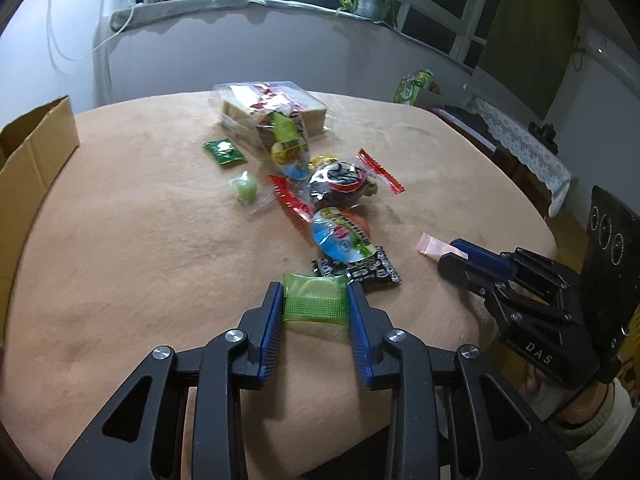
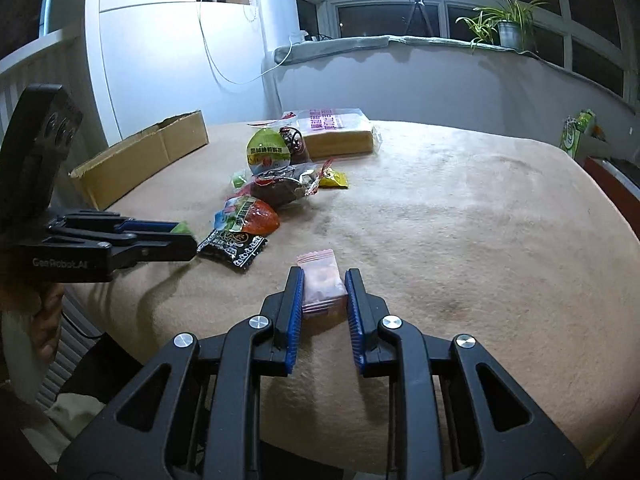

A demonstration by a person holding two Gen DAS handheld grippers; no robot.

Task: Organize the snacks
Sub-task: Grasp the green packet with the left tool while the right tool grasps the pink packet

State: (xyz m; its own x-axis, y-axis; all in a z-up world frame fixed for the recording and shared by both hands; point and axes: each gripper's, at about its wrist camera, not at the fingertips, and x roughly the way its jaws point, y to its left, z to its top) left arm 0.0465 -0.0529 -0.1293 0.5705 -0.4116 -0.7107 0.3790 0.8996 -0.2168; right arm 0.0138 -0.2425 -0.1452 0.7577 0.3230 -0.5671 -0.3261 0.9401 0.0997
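Observation:
My left gripper (image 1: 315, 294) is shut on a green snack packet (image 1: 314, 300) near the table's front edge; it also shows from the side in the right wrist view (image 2: 188, 236). My right gripper (image 2: 323, 280) is shut on a pink snack packet (image 2: 322, 280); in the left wrist view (image 1: 456, 256) the pink packet (image 1: 438, 246) sticks out past its tips. A pile of snacks lies mid-table: a black packet (image 1: 360, 270), a round blue-and-green packet (image 1: 340, 236), a dark red-edged packet (image 1: 340, 180), a green sweet (image 1: 246, 190).
An open cardboard box (image 1: 32, 160) stands at the table's left edge, also in the right wrist view (image 2: 144, 156). A clear bag of biscuits (image 1: 276, 108) lies at the far side. A small green square packet (image 1: 223, 152) lies near it. Beige cloth (image 2: 480, 240) covers the table.

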